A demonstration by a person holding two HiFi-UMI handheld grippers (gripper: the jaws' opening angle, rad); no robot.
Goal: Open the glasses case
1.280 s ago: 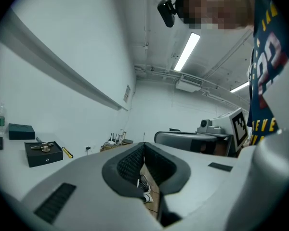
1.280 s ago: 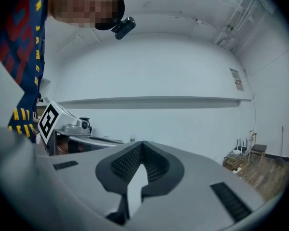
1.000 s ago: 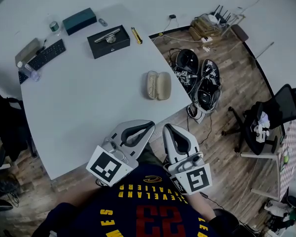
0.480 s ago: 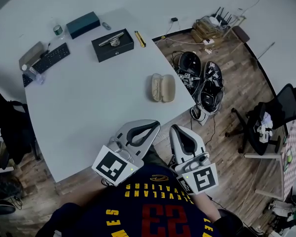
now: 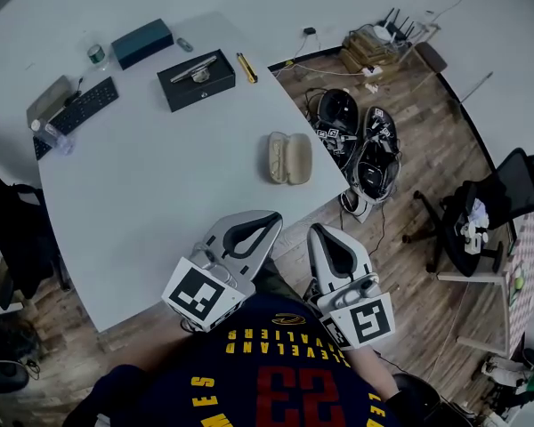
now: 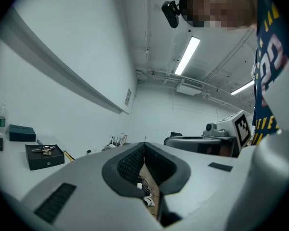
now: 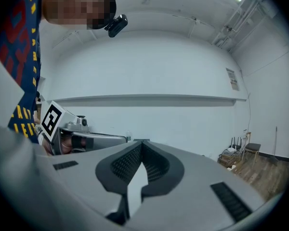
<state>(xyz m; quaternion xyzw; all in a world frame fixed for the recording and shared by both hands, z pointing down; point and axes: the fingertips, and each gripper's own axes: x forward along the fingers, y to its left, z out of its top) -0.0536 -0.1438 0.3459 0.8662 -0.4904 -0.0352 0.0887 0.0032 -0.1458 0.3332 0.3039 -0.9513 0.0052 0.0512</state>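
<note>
Surface point(image 5: 160, 194): white; the loose goods are pushed to its far-left end, which leaves the near half bare for work.
Case point(image 5: 288, 157): lies flat and alone by the right edge, well apart from both claws. It looks spread into two beige halves side by side, so the opening seems done, though it is small in the head view.
Left claw point(image 5: 274, 221): pressed together with nothing in it, held level over the near edge and aimed roughly toward the case. This is likely a rest pose, not a reach.
Right claw point(image 5: 316, 231): pressed together and empty, just beside the left one, off the near edge and over the floor.
Why both idle: neither touches anything, which fits a case that needs no more handling.
Count, task things: one case, two claws.
Count, far end: one black box point(image 5: 196, 78), one teal box point(image 5: 142, 42), one keyboard point(image 5: 84, 102), one yellow tool point(image 5: 246, 66), one upright bottle point(image 5: 96, 53).
Count, floor at right: one chair point(image 5: 507, 194).
</note>
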